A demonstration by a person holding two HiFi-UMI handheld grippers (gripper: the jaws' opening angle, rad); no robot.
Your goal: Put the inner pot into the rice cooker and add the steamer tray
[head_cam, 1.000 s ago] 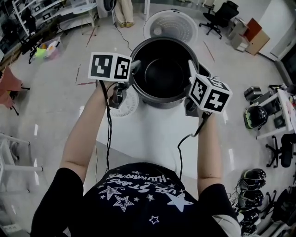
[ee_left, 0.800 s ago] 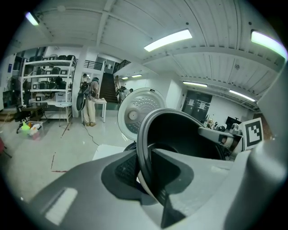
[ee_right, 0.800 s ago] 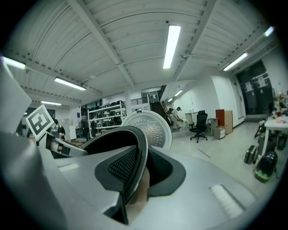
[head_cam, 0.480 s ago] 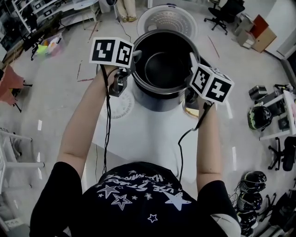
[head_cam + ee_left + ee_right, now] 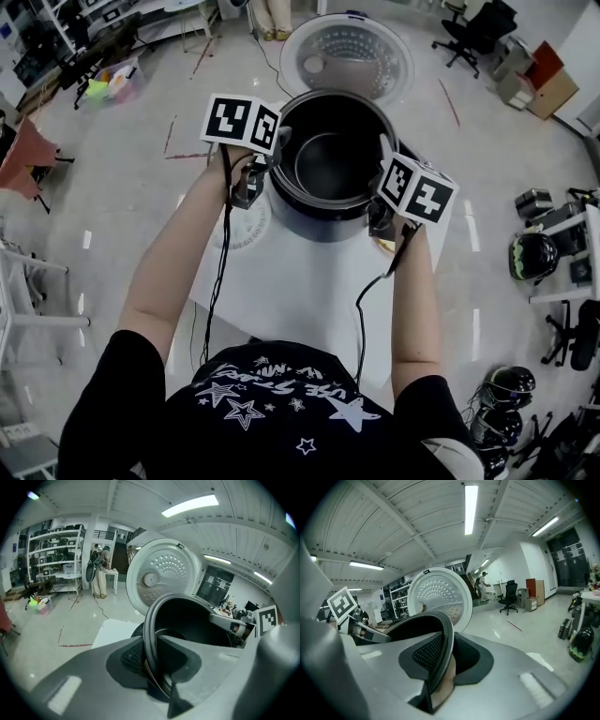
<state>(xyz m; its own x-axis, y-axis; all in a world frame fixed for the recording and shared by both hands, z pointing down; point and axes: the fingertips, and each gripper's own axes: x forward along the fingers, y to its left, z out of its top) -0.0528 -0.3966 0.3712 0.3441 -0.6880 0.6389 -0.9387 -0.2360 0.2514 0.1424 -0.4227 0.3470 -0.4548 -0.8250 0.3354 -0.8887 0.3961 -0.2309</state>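
I hold the dark inner pot (image 5: 330,161) by its rim from both sides, over the mouth of the dark blue rice cooker (image 5: 323,221). My left gripper (image 5: 269,161) is shut on the left rim, and its view shows the rim (image 5: 151,634) pinched between the pads. My right gripper (image 5: 382,184) is shut on the right rim (image 5: 443,645). The cooker's white lid (image 5: 347,58) stands open behind the pot. A white perforated steamer tray (image 5: 246,223) lies on the table left of the cooker, partly hidden by my left gripper.
The cooker stands at the far end of a white table (image 5: 300,281). Cables (image 5: 217,272) hang from both grippers over it. On the floor around are an office chair (image 5: 473,26), helmets (image 5: 532,255) and shelving (image 5: 56,28). A person (image 5: 101,571) stands far off.
Both grippers have carried the pot away from my body and downward, so it now sits low over the cooker body. The open lid has come fully into view behind it.
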